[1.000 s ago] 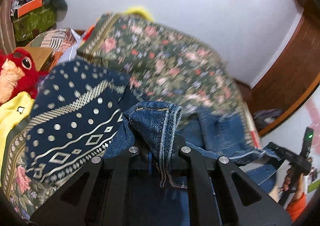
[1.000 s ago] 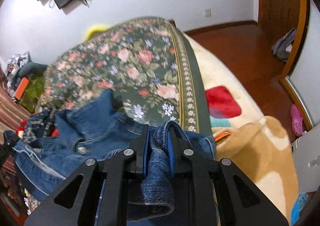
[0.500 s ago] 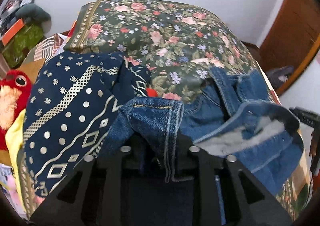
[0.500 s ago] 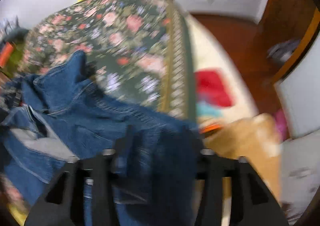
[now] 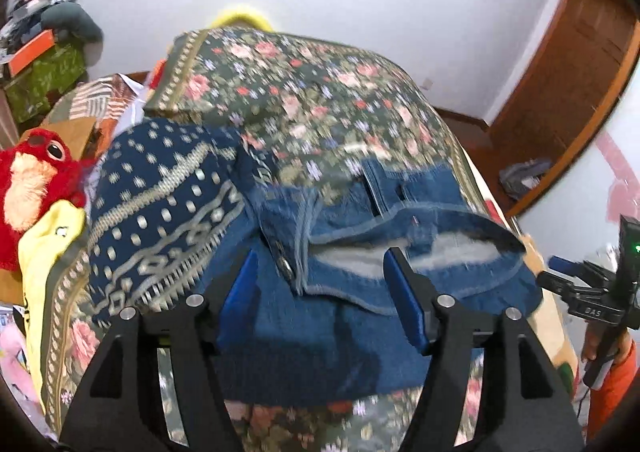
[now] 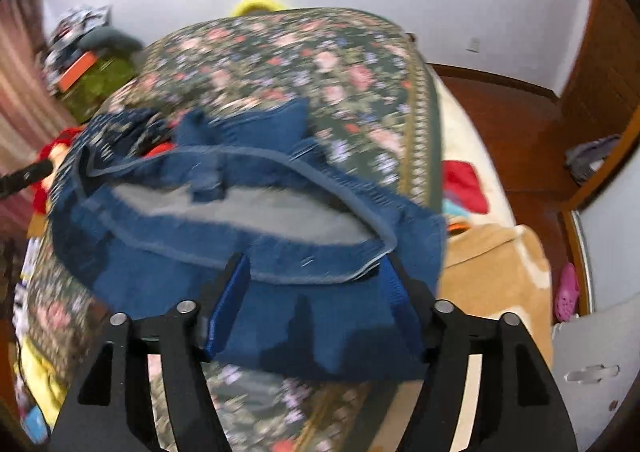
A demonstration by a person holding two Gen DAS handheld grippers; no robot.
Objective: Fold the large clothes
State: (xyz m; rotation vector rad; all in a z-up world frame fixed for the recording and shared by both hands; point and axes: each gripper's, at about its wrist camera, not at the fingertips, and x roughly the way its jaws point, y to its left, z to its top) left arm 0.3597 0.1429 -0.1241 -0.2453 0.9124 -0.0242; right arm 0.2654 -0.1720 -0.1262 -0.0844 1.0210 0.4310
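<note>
A blue denim jacket (image 5: 360,252) lies bunched on the floral bedspread (image 5: 304,100), its grey lining showing near the collar. My left gripper (image 5: 320,284) is open above the jacket's near left part, its blue pads (image 5: 240,292) spread wide and holding nothing. In the right wrist view the same jacket (image 6: 248,228) lies across the bedspread (image 6: 280,60). My right gripper (image 6: 316,300) is open over its near right edge and holds nothing. The right gripper also shows at the right edge of the left wrist view (image 5: 592,292).
A navy patterned cloth (image 5: 160,212) lies left of the jacket. A red plush toy (image 5: 36,180) and a yellow garment (image 5: 44,252) sit at the far left. A tan blanket (image 6: 492,260) and red cloth (image 6: 464,184) lie right of the bed. A wooden door (image 5: 580,92) stands at right.
Both grippers were shut on folds of the denim jacket; both have now opened and let it drop onto the bedspread. The jacket lies lower and flatter.
</note>
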